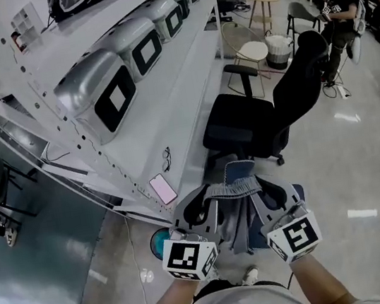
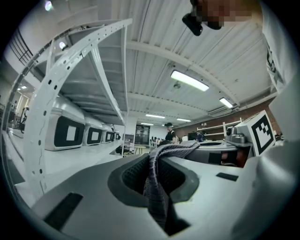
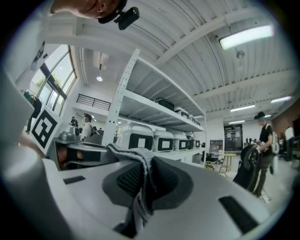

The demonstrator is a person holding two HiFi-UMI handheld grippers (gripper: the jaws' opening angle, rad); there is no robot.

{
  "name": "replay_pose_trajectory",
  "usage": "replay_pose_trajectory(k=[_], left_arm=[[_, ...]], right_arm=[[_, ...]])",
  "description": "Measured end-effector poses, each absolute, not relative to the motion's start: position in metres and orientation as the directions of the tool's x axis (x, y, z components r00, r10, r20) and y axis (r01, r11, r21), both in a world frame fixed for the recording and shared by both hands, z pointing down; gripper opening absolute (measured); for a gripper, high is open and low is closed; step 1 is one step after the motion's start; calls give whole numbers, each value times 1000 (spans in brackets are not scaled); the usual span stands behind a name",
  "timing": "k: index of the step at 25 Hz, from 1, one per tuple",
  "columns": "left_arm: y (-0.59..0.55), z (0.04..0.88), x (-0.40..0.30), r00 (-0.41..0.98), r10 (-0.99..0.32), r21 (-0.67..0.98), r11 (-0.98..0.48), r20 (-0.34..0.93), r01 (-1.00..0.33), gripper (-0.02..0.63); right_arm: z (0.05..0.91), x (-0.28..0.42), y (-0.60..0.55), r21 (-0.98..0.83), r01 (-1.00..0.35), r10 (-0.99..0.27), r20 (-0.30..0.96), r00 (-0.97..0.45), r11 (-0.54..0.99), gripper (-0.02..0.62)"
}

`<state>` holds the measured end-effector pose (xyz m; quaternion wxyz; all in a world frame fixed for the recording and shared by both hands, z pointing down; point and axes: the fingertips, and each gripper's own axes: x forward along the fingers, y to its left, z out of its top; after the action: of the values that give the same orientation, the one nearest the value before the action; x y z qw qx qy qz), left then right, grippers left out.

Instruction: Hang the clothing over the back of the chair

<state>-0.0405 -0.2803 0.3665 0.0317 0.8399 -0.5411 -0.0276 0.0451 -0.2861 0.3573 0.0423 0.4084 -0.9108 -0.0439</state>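
Just short of the black office chair (image 1: 269, 110), on its near side, we are holding the clothing (image 1: 233, 189) up off the floor between both hands. Our left gripper (image 1: 201, 197) is pinching one end of the grey ribbed hem and our right gripper (image 1: 267, 187) is pinching the other. Each pair of jaws is standing narrow with the knit clamped between the pads – both gripper views are showing the cloth running straight down through the gap.

We are keeping the two grippers level and a little apart so the hem is stretching into a short flat band while the rest of the garment is hanging loose beneath it. That spread seems deliberate: an opened edge should drape over a rail more readily than a bunched one.

The chair is standing between us and the open floor, its seat turning toward the white shelf rack (image 1: 169, 108) on its left and its tall backrest (image 1: 305, 68) leaning away on the far side. Nothing is lying on that backrest yet, so we are judging the hanging not yet begun – the clothing is near the chair but not touching it. Next, the hem probably needs raising above the backrest's top edge before we open our jaws.
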Motion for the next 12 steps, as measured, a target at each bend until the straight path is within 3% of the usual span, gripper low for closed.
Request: replay_pose_trajectory(k=[12], left_arm=[[-370,446,-46,476,-865,-17,-485,159,-875,41]], right_arm=[[431,41,-383,119,-775,-779,206,-592,621,41]])
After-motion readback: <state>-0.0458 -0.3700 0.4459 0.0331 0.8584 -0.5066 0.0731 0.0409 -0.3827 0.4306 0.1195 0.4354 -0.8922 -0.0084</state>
